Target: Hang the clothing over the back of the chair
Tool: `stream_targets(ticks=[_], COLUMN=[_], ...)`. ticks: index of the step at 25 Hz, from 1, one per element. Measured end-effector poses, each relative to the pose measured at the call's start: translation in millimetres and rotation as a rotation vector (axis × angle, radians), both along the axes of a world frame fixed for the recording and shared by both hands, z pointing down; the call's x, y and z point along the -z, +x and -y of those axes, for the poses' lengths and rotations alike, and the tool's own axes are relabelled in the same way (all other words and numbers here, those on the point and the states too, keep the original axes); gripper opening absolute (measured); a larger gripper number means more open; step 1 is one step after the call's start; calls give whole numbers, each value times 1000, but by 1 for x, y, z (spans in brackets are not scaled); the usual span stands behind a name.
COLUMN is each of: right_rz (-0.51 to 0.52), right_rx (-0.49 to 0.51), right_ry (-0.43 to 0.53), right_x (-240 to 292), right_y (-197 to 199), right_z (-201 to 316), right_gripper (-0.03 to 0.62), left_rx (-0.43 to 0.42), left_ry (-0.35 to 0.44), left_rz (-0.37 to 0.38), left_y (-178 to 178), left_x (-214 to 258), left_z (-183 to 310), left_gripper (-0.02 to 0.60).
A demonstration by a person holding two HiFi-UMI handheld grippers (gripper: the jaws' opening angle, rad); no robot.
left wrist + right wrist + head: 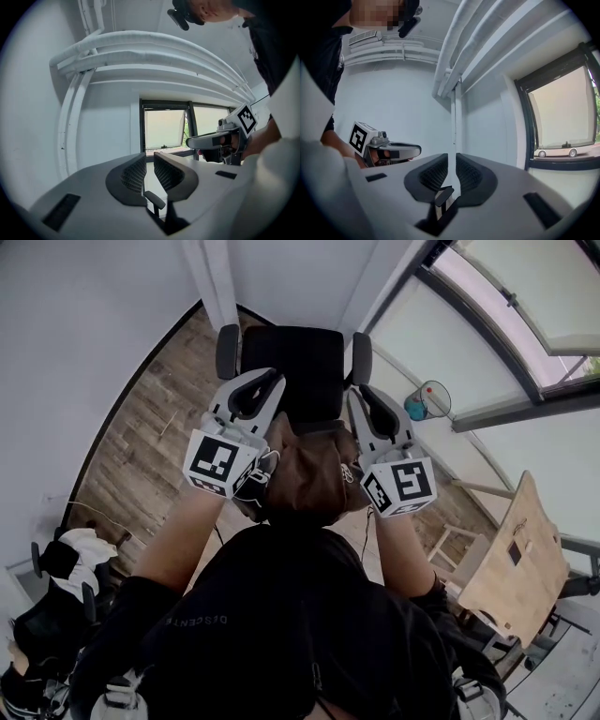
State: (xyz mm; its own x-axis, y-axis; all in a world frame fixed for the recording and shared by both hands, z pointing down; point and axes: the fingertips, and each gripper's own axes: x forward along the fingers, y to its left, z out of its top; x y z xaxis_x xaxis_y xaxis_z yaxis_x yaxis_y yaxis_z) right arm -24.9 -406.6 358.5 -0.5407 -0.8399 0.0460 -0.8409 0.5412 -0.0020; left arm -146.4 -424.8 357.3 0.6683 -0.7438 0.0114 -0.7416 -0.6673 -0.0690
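Since the brown clothing (309,479) appears draped over the back of the chair (291,371), hanging seems complete; left tool (150,161) and right tool (456,161) are released, empty, jaws slightly apart. Only withdrawal remains.

Head view above chair (291,371); gripper views level

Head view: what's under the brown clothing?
The brown clothing drapes over the near edge of the black chair, probably its back, but the cloth covers that part. The rest of the chair and both armrests show beyond it.
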Motion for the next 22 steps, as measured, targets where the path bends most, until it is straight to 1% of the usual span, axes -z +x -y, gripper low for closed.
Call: stream_targets(ticks=[5, 10, 15, 22], right_rz=[-9, -22, -33, -41], right_rx=[15, 10, -18, -58], right_ry=[35, 31, 10, -26], right_x=[10, 8, 3, -8], right_y=[-12, -24, -38, -36], right_z=[-16, -30, -46, -75], right_gripper=[8, 5, 5, 5], left_rx=[-48, -101, -149, -217], left_ry=[1, 11, 6, -14], left_rz=[-20, -9, -23, -38], left_y=[0, -2, -7, 6], left_x=[3, 3, 3, -2], left_z=[-13, -24, -32, -50], left_gripper=[23, 18, 18, 18])
